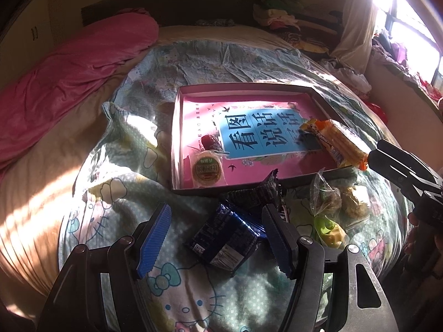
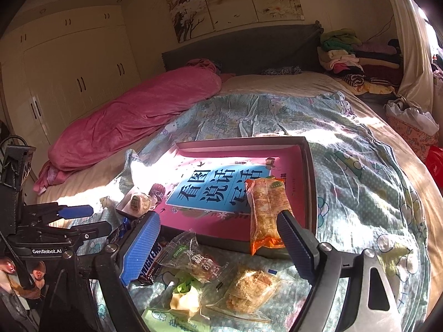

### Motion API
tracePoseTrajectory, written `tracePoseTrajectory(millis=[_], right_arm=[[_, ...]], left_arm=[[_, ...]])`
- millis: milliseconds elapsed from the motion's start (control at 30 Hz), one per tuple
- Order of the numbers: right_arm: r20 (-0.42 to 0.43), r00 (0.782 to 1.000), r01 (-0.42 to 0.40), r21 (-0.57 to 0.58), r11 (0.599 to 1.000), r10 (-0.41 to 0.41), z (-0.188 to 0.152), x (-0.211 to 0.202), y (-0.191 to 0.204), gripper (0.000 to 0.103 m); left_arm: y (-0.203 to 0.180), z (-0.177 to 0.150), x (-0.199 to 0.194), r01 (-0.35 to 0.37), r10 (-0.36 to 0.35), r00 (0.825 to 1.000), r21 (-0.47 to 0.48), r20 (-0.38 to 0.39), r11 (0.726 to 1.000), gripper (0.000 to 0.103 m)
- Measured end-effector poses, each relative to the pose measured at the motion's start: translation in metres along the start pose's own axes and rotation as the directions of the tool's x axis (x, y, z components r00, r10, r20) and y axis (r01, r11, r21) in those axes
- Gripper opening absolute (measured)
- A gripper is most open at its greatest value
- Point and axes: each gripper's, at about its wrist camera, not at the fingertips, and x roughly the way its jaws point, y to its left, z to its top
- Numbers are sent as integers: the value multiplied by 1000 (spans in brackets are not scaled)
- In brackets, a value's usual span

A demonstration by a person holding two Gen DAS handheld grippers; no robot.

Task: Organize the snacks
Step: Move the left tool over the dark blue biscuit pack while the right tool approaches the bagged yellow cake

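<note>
While three snacks already sit in the pink-lined box (image 1: 177, 127) on the bed — a round cake (image 1: 207, 169), a small red sweet (image 1: 208, 141) and an orange wafer pack (image 2: 265, 215) leaning over the near rim — roughly half looks done. Left on the quilt: dark blue packet (image 1: 227, 238), Snickers bar (image 2: 151, 261), clear-bagged pastries (image 2: 249, 290), a green-yellow pack (image 2: 184, 294). Left tongs (image 1: 216, 244) released, jaws wide around the blue packet, not gripping. Right tongs (image 2: 218, 246) spread apart, empty, near the wafer. The Snickers label and lower packs read only from the right wrist; the blue packet shows clearly only from the left.
</note>
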Motion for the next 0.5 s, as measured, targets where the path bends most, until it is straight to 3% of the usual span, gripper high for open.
tracePoseTrajectory(millis=[500], right_arm=[[-94, 995, 24, 68, 997, -18, -20, 0, 4, 86]], left_arm=[[-3, -15, 7, 6, -5, 999, 32, -47, 999, 70]])
